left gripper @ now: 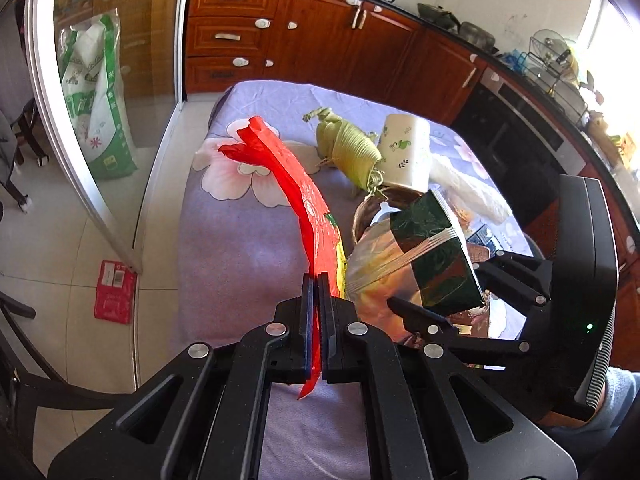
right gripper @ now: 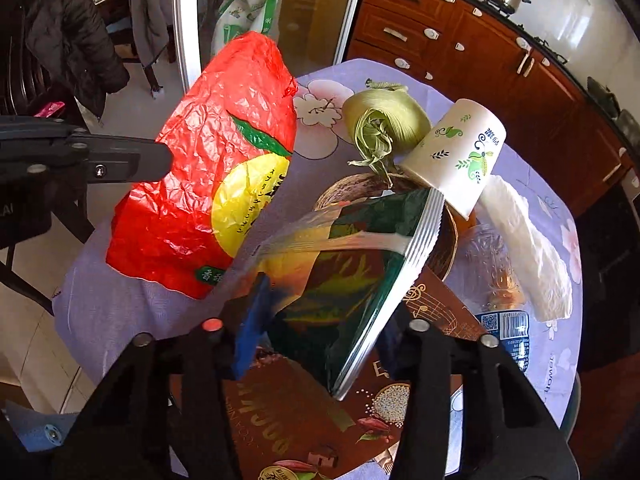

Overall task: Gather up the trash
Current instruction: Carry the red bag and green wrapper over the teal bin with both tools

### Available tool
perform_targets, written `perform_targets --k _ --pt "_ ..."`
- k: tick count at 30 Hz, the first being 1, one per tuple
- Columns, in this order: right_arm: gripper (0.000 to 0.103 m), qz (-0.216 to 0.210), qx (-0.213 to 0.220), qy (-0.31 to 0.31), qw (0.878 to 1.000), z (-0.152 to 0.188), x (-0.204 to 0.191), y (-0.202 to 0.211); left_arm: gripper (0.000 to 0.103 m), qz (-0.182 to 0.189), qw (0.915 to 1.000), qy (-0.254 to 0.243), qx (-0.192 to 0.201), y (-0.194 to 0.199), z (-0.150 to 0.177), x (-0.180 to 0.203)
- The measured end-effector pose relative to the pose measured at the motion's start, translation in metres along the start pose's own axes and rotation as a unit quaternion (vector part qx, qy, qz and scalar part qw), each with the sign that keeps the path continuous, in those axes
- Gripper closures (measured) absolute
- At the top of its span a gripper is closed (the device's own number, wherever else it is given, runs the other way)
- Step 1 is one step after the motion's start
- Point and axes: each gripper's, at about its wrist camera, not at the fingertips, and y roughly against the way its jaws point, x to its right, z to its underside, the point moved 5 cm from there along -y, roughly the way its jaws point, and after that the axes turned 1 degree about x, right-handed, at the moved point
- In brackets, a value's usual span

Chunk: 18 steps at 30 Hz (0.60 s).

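1. Kitchen setting: brown wood cabinets (left gripper: 320, 40) line the back wall, a glass sliding door (left gripper: 112, 92) stands to one side, and a table with a lilac flowered cloth (left gripper: 240, 248) fills the middle.
2. On the cloth lie a green corn husk (left gripper: 346, 146), a tipped white paper cup (left gripper: 404, 152) with green print touching it, a white folded paper towel (right gripper: 528, 248) just beside the cup, a round woven basket (right gripper: 448, 240), a brown printed box (right gripper: 304, 420) and a clear plastic bottle (right gripper: 500, 320).
3. Left gripper (left gripper: 318, 292) has its jaws pressed together on the edge of a red plastic bag (left gripper: 296, 188), which hangs raised above the cloth; the right wrist view shows its flat red face with a yellow circle and green leaf print.
4. Right gripper (right gripper: 320, 320) has its jaws spread moderately, with a dark green foil wrapper (right gripper: 352, 280) between them; a blue finger pad (right gripper: 250, 332) touches the wrapper's clear end.
5. That wrapper is held tilted over the brown box and basket, just beside the red bag's lower edge.
6. Outside the table, a red packet (left gripper: 114, 296) lies on the tiled floor (left gripper: 60, 240), and a green-and-white sack (left gripper: 100, 100) stands behind the glass.
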Motion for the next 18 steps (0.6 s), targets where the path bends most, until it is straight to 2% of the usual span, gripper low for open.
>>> perform_targets --k 1,2,7,11,15,18 --pt "0.085 -0.013 0.001 -0.006 1.0 0.001 0.0 0.003 0.1 0.0 1.0 -0.002 0.002 0.002 0.0 0.001" --pt "0.088 -0.02 0.004 -0.011 1.0 0.0 -0.001 0.006 0.1 0.0 1.0 -0.004 0.005 0.004 0.0 0.003" --pt "0.093 -0.059 0.025 -0.039 0.997 -0.002 0.002 0.027 0.1 -0.007 0.9995 -0.019 0.024 0.024 -0.004 0.016" --pt "0.094 -0.081 0.057 -0.078 0.992 0.001 0.019 0.06 0.1 -0.005 0.9984 -0.035 0.045 0.045 -0.014 0.036" --pt "0.094 -0.082 0.089 -0.108 0.987 0.013 0.043 0.094 0.1 -0.001 0.9959 -0.065 0.062 0.06 -0.023 0.068" --pt "0.094 -0.068 0.115 -0.138 0.981 0.028 0.068 0.121 0.1 0.01 0.9931 -0.092 0.072 0.07 -0.028 0.1"
